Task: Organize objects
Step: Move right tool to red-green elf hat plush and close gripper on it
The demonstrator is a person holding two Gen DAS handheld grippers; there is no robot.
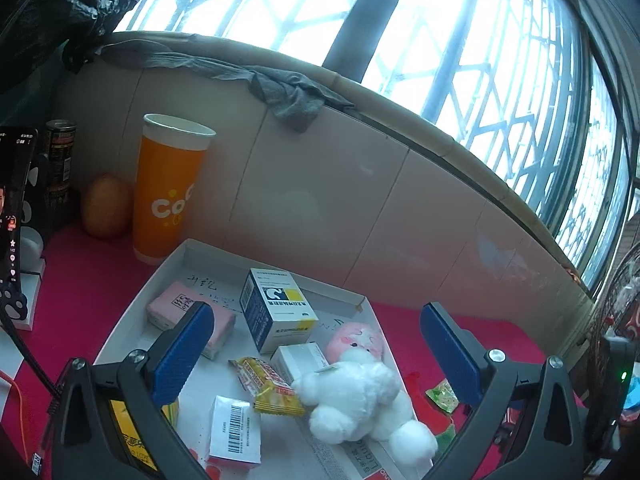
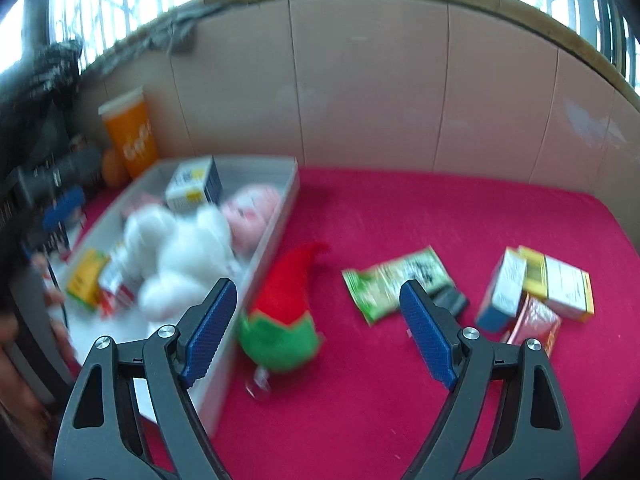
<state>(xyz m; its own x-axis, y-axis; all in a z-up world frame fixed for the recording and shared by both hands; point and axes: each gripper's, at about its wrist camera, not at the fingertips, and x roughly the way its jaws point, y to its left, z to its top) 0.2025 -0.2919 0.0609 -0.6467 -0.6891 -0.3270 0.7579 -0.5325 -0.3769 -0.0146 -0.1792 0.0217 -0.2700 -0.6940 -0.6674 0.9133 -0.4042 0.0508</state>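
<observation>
Your left gripper (image 1: 320, 348) hangs over the shallow white cardboard box (image 1: 208, 254) with its blue-padded jaws spread wide and nothing between them. Inside that box lie a fluffy white plush toy (image 1: 360, 400) with a pink plush toy (image 1: 358, 340) touching it on the far side, a blue-and-white carton (image 1: 272, 308) standing near the middle, a pink packet (image 1: 188, 316), a yellow snack wrapper (image 1: 268, 388) and a small barcoded white carton (image 1: 234, 428). Behind the box stands a tall orange paper cup (image 1: 168, 188). Your right gripper (image 2: 316, 328) is also parted and empty, poised above the red cloth (image 2: 440, 216) just right of the box. There, a red-and-green elf hat (image 2: 286, 312) lies beside the box wall; further right are a green sachet (image 2: 384, 284) and a cluster of small cartons (image 2: 536, 288).
</observation>
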